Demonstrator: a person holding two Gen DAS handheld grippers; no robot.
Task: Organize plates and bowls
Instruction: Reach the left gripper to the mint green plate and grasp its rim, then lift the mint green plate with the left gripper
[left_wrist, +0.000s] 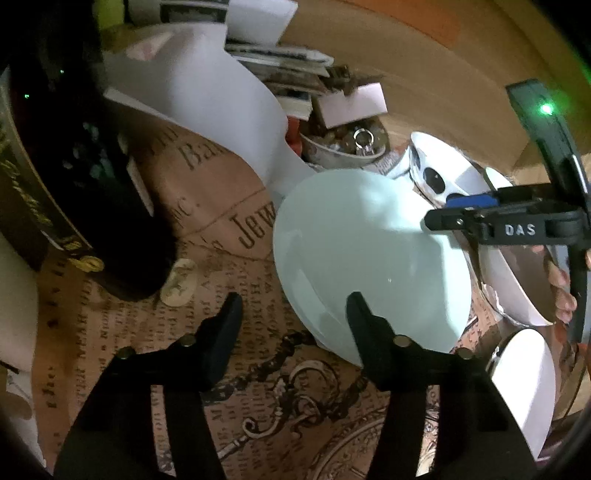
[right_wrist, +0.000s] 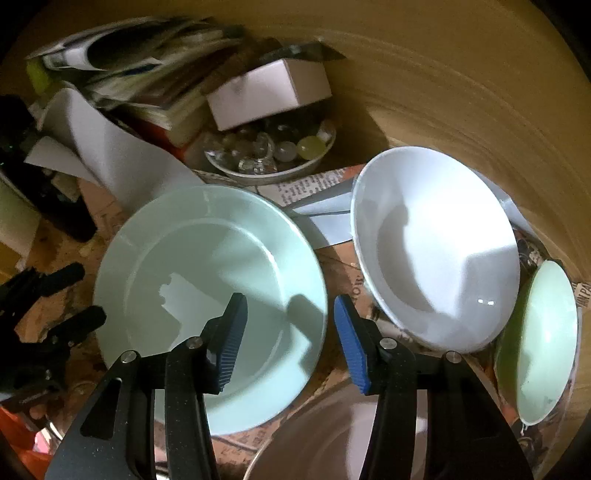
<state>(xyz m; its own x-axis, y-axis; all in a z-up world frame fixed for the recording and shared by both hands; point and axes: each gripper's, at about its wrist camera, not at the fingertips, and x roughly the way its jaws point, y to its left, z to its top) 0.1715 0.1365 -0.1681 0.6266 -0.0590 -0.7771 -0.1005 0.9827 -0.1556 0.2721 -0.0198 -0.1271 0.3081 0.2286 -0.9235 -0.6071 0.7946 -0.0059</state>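
Newsprint-patterned brown paper (left_wrist: 236, 236) was found covering the work surface, with a stack of magazines (right_wrist: 147, 74), a small white box (right_wrist: 269, 92) and a dish of glass marbles (right_wrist: 273, 155) crowded at the back against a tan wall. A pale green plate (right_wrist: 210, 299) was seen lying flat and face up on the paper, its rim level; being round, it was judged to have no long axis. A white bowl (right_wrist: 436, 251) was noted just beside it to the right, mouth up and tilted, and a green bowl (right_wrist: 543, 343) stood on edge at the far right. The left gripper (left_wrist: 293, 306) was observed part-open with nothing clamped: one finger lay over the plate's near-left rim, the other over bare paper. The right gripper (right_wrist: 290, 314) was likewise part-open and empty, its blue pads straddling the plate's right rim, one pad above the plate's well and the other above the gap towards the white bowl. Whether either touched the plate could not be told. The step in hand was judged to be a two-sided pickup of the plate. It would be done well if each rim were seated fully between its pads before closing, both sides were raised together, and the plate were kept level and clear of the white bowl.
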